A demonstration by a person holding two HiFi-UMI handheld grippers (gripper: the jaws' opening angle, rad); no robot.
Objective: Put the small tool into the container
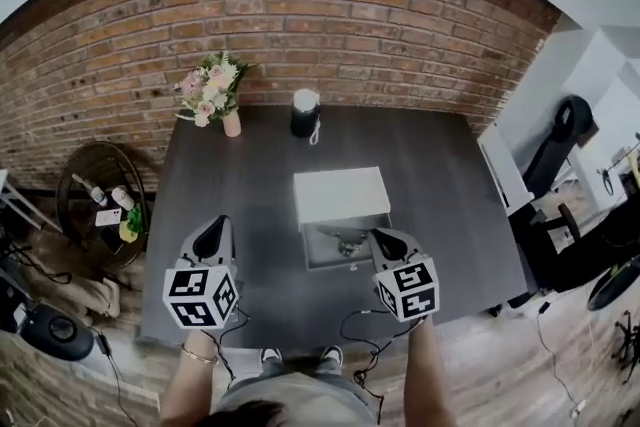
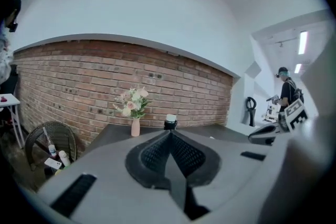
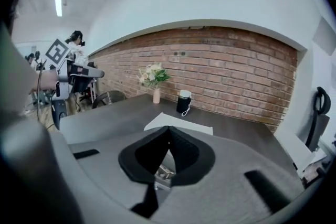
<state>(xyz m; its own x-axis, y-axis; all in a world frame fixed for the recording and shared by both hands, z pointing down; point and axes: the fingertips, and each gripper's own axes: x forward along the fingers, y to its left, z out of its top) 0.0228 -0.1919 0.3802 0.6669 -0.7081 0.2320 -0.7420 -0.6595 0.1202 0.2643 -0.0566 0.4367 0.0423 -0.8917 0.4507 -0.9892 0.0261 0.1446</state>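
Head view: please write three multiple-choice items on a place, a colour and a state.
1. On the table, the flower vase stands: A at the front edge; B at the back left; C in the middle.
2. The table is: A white; B red; C dark grey.
3. The left gripper is: A shut, empty; B wide open; C holding a flower.
Answers: 1 B: it stands by the brick wall, left. 2 C: the top shows dark grey. 3 A: its jaws meet, nothing between.
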